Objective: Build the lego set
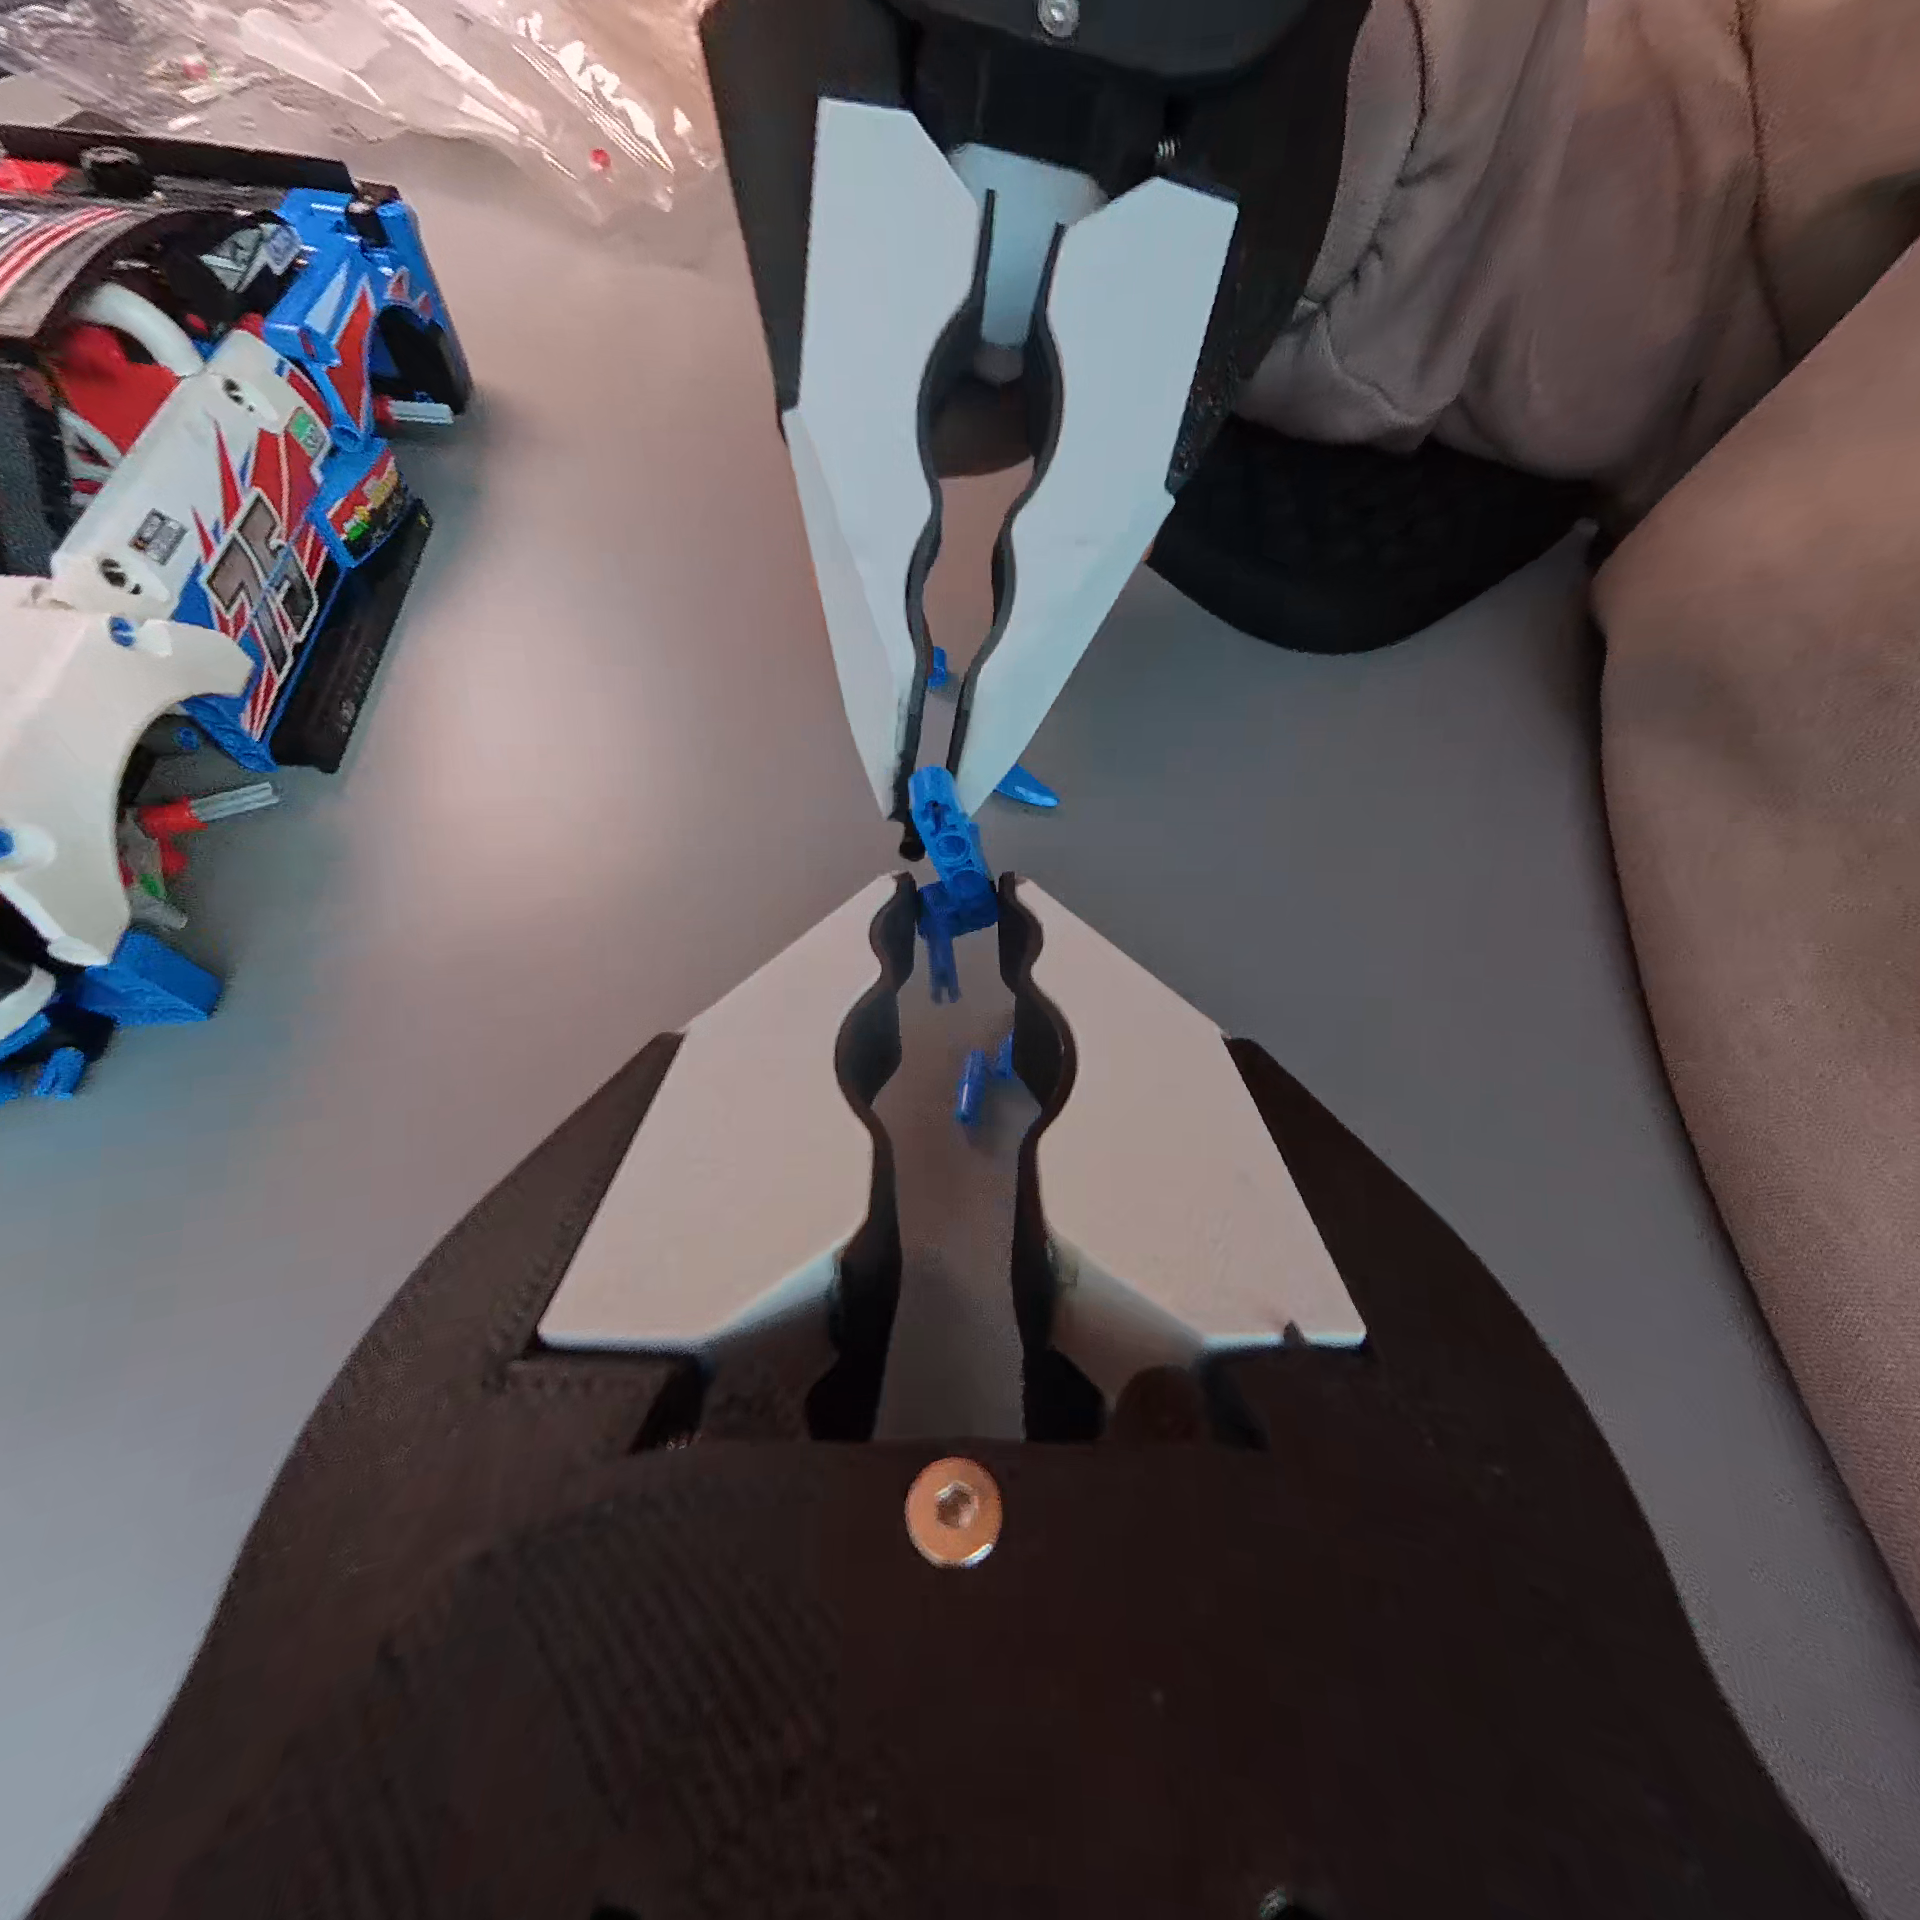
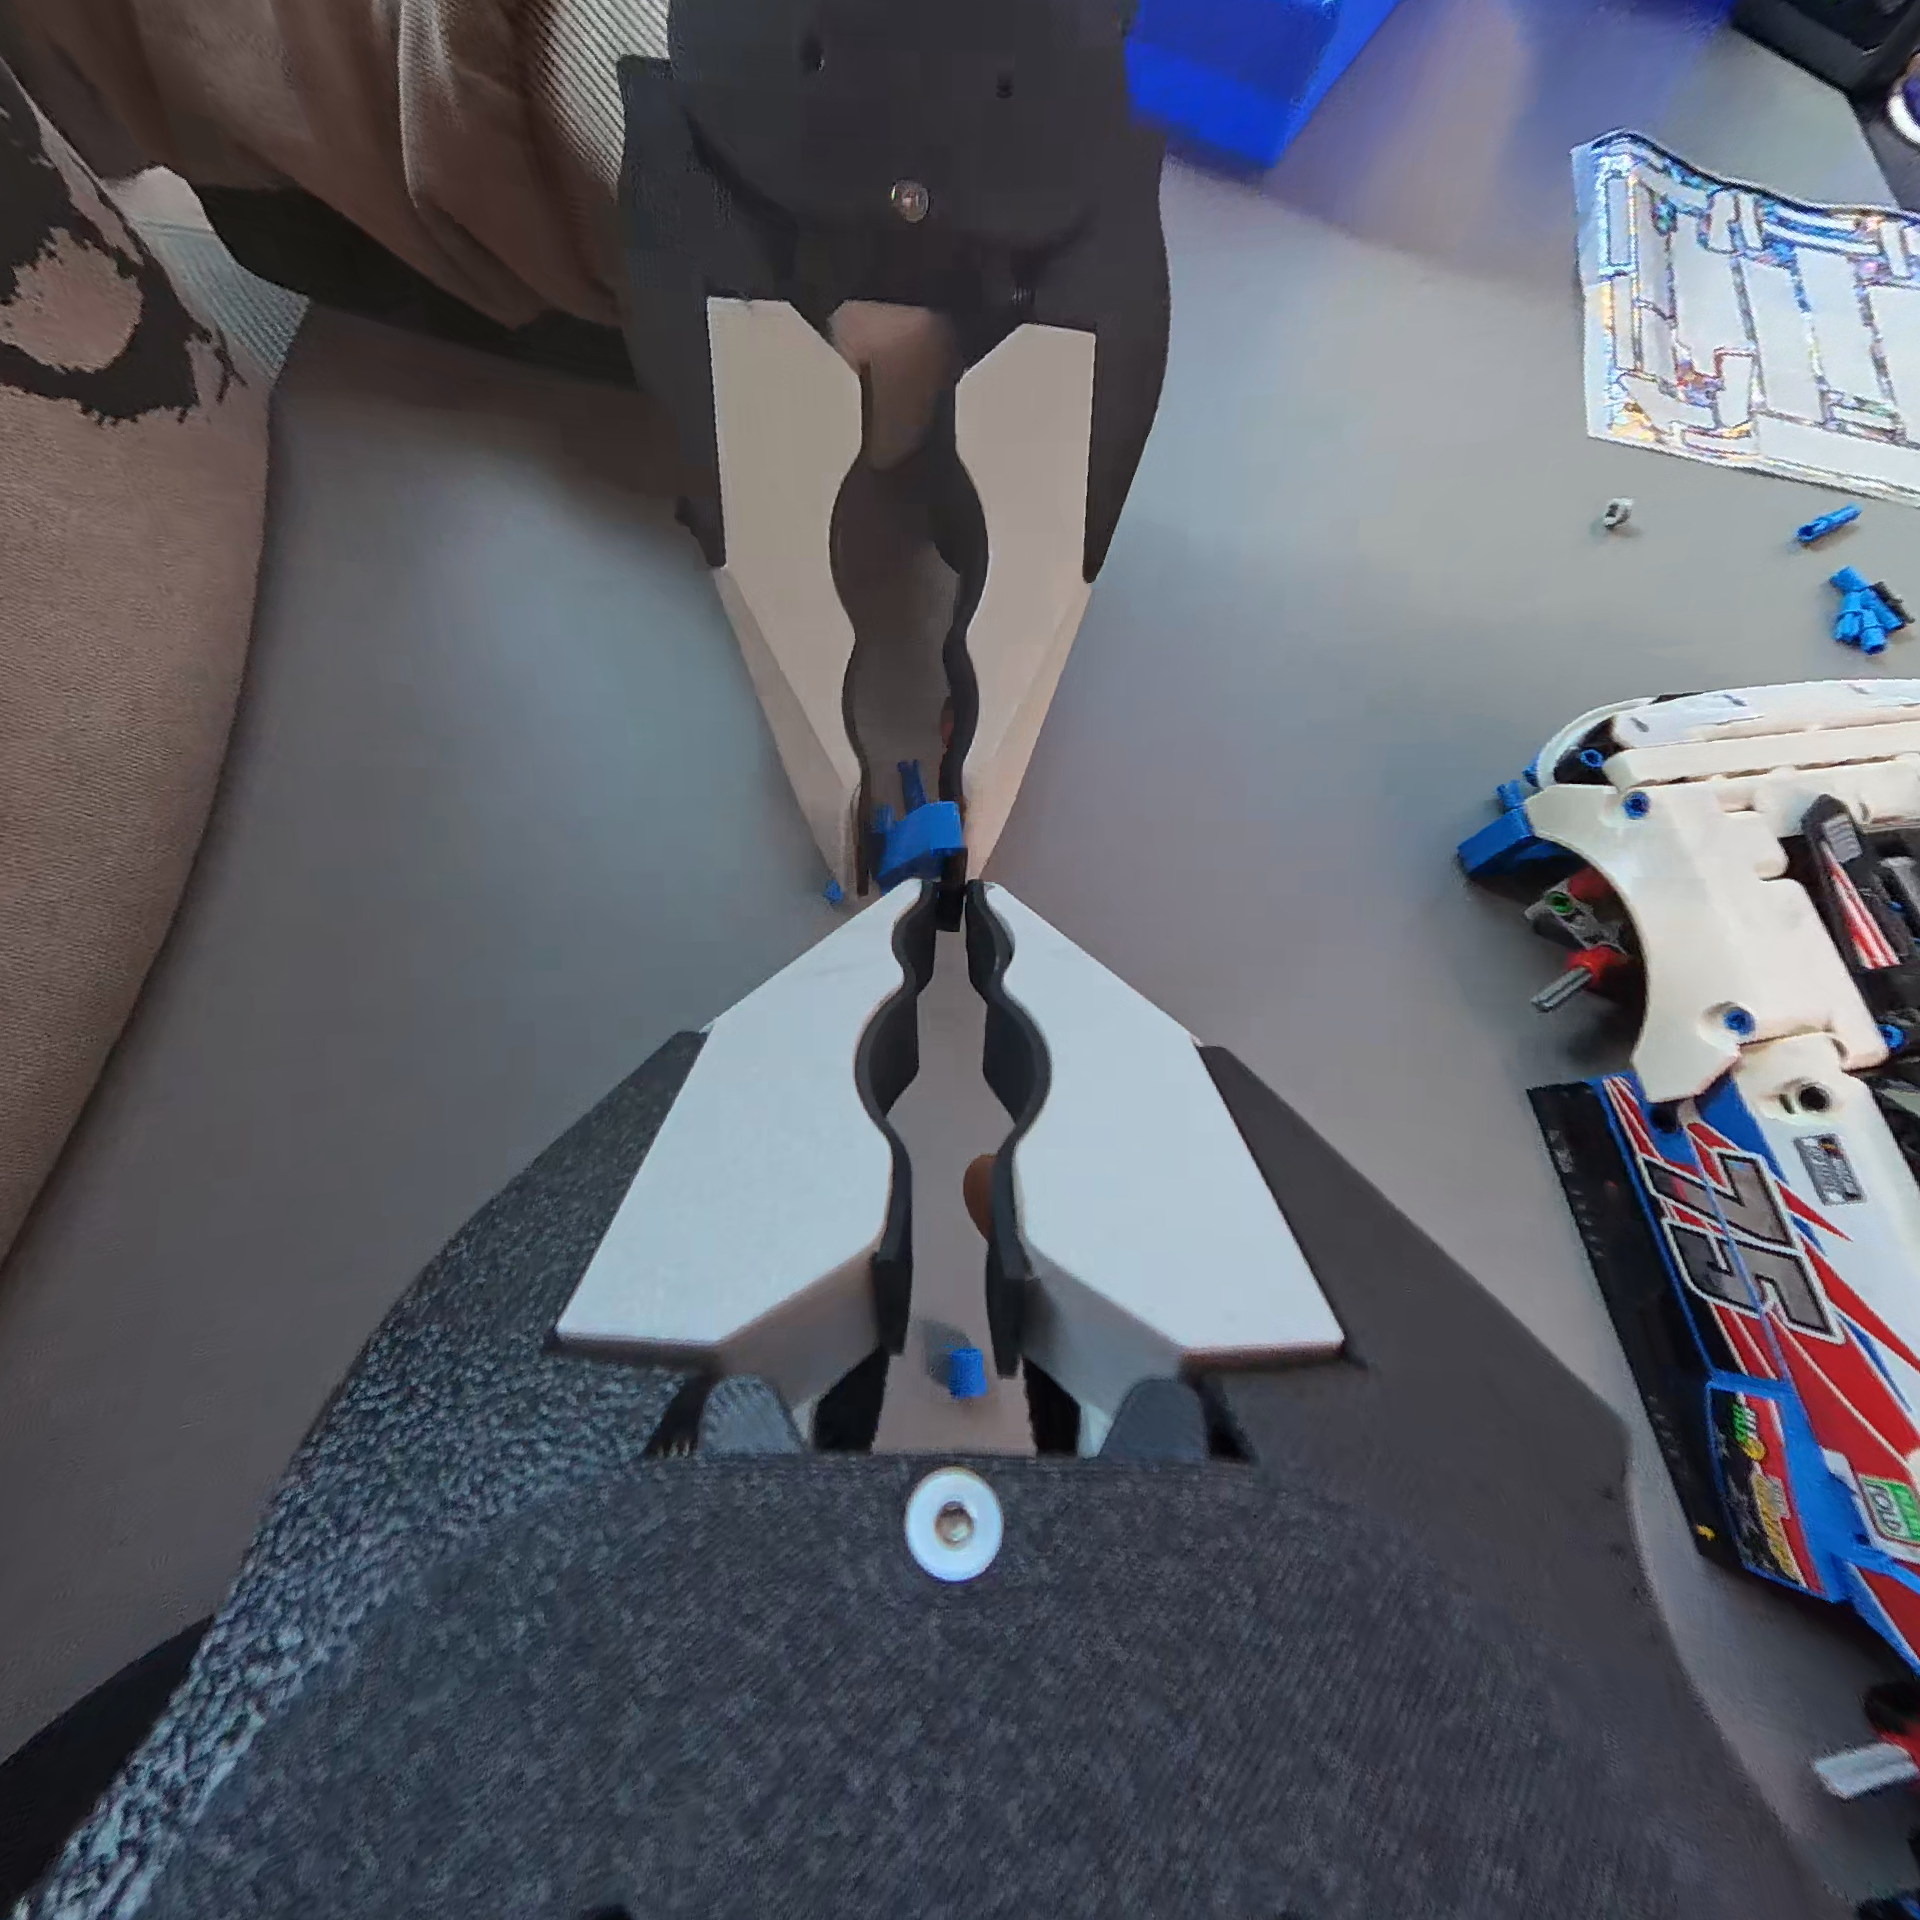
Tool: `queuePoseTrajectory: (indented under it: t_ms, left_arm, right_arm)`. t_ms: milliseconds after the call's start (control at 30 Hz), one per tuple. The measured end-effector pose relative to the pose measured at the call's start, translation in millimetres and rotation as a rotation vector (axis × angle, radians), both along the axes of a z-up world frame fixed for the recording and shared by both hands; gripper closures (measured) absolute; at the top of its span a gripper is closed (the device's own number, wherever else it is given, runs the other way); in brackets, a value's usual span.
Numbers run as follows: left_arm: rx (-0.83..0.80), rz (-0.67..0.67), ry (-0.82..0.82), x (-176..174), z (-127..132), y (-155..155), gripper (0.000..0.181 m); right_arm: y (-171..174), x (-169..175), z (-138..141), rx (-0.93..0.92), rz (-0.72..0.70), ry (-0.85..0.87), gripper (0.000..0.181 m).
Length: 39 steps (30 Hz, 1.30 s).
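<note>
Facing tip to tip, two grippers, left (image 1: 956, 883) and right (image 2: 940, 894), both clamped on one blue piece (image 1: 940, 831)

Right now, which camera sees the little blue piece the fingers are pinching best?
The left wrist view: the blue piece shows lengthwise, holes visible, between both grippers' tips. The right wrist view shows only a blue lump, partly hidden.

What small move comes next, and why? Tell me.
Probably press the two grippers gently toward each other along their shared line. The left gripper and right gripper meet tip to tip above the table, each pinching one end of the small blue parts, which look joined but perhaps not fully seated. Nothing else lies between them.
</note>
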<state>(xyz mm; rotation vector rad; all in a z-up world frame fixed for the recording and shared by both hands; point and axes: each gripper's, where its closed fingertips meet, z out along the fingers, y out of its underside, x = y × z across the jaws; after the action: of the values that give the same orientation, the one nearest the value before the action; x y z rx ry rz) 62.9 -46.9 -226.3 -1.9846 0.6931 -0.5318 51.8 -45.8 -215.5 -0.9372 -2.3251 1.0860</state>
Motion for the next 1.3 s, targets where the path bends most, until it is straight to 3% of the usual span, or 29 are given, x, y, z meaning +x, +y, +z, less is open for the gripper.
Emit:
queuePoseTrajectory:
  t_ms: [200, 633, 967, 1300]
  left_arm:
    - [0.005, -0.041, 0.122, 8.8, -11.6, -5.3, 0.168]
    - [0.016, -0.059, 0.095, 13.4, -7.8, -7.4, 0.168]
    - [0.076, 0.04, -0.127, -7.8, 24.9, 2.4, 0.168]
    - [0.112, 0.012, -0.116, -1.8, 24.7, 1.0, 0.168]
  right_arm:
    - [-7.7, 4.6, -3.1, -0.015, 0.042, -0.016, 0.178]
    - [-8.6, 3.5, 8.3, -0.236, 0.045, -0.017, 0.179]
    - [2.8, 0.6, 25.6, -0.272, 0.009, 0.069, 0.179]
    - [-6.7, 0.1, 31.6, -0.301, 0.027, 0.097, 0.179]
